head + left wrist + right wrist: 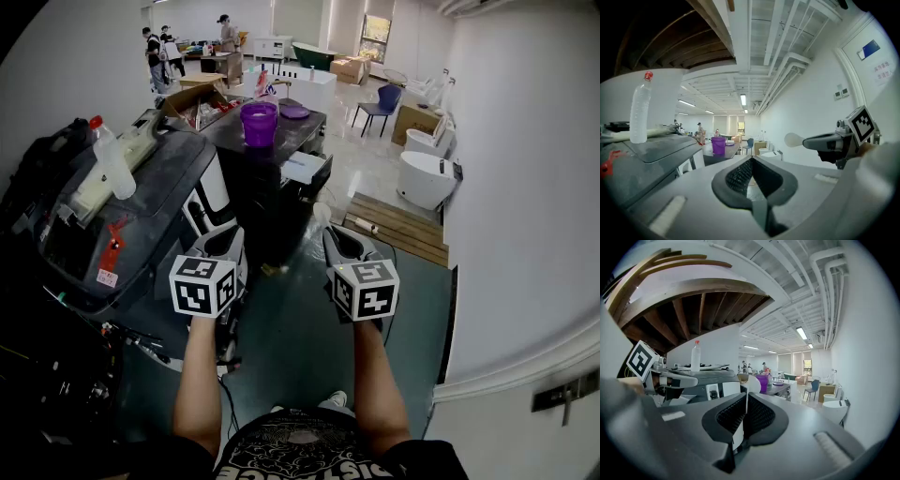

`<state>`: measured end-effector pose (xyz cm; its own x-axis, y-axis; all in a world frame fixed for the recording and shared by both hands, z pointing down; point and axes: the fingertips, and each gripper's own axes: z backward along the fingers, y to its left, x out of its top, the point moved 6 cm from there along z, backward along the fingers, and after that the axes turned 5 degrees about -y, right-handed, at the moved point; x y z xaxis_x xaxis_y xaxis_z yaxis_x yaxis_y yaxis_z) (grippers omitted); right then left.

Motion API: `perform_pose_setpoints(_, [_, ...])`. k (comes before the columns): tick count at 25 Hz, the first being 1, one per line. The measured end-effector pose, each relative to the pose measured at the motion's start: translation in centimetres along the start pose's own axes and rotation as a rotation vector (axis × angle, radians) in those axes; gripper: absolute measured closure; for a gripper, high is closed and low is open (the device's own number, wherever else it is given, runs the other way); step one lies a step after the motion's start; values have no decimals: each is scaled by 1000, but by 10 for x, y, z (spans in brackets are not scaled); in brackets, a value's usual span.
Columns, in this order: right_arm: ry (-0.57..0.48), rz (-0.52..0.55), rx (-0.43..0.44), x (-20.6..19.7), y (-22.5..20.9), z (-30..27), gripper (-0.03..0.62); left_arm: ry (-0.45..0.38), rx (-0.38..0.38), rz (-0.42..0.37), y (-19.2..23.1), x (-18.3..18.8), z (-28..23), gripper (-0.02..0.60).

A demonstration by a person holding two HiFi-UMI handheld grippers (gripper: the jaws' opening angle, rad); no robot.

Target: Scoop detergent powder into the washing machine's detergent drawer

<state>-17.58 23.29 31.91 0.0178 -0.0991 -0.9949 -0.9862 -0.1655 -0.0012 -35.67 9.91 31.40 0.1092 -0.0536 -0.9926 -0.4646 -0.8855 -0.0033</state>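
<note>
Head view shows the person's two bare forearms reaching forward over a glossy dark floor (300,328), one tool in each hand, side by side and apart. The left gripper (228,236) has its jaws pressed together, the ribbed black pads meeting with nothing between them. The right gripper (331,234) is clamped on the thin flat handle of a small white plastic scoop (322,214), whose rounded bowl sticks out just past the jaw tips and points forward; whether there is powder in it cannot be told. To the person's left stands a dark grey washing machine (150,202) with a white panel on its front corner, and a clear plastic bottle with a red cap (110,157) stands upright on its top. Beyond the machine, straight ahead of both grippers and well apart from them, a purple plastic bucket (259,123) sits on a dark counter (305,127), with a flat purple lid (294,112) just beside it. A pale shallow drawer-like tray (305,168) juts from the front of that counter below the bucket, not touched by the scoop. Several people stand far back in the room.
</note>
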Motion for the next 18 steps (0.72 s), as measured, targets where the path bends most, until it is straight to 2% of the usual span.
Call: perform_pose_setpoints(18, [1,-18,10,-6,-9,-31,559,28,-16,-30,7,-4,-35,578])
